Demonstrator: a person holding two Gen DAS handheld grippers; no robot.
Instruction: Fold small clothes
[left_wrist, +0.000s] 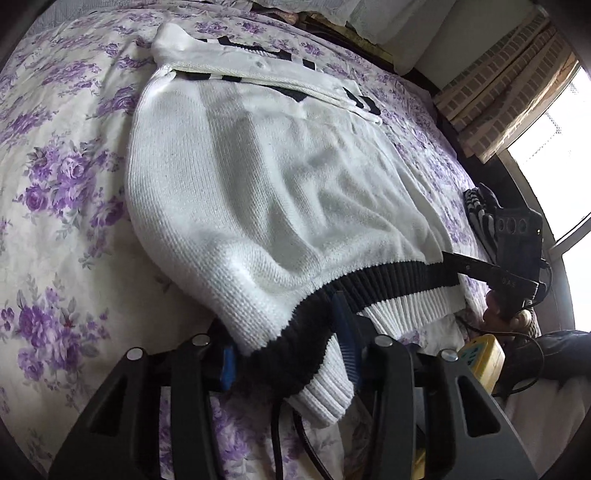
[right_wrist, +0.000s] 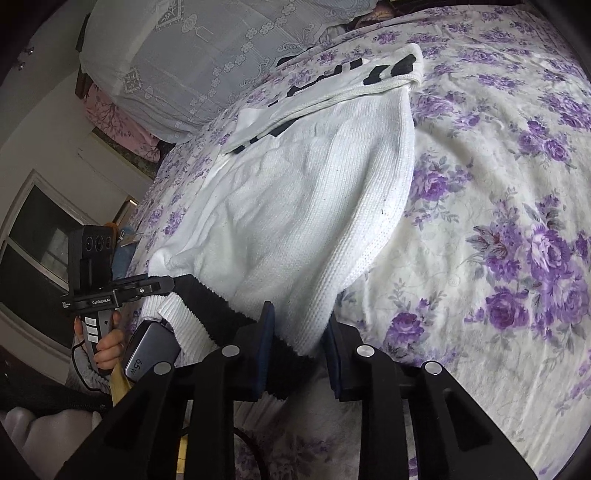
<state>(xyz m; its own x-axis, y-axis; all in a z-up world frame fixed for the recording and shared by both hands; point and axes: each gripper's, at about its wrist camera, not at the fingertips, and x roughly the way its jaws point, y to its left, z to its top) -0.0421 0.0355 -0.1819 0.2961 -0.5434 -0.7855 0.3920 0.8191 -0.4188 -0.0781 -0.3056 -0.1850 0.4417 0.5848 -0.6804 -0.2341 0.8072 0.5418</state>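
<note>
Sweater (left_wrist: 266, 192): white knit, flat on my floral bed (left_wrist: 55, 184).
Left tool (left_wrist: 288, 354): pinching one hem corner.
Right tool (right_wrist: 299, 350): pinching the other.
Reason: I can lift the hem evenly to fold.

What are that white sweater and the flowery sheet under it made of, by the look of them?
The white sweater looks like soft knit yarn, matte: rows of stitches show, with a ribbed black-and-white hem. The flowery sheet looks like thin woven cotton, smooth, printed, finely wrinkled. Exact fibres cannot be told.
</note>
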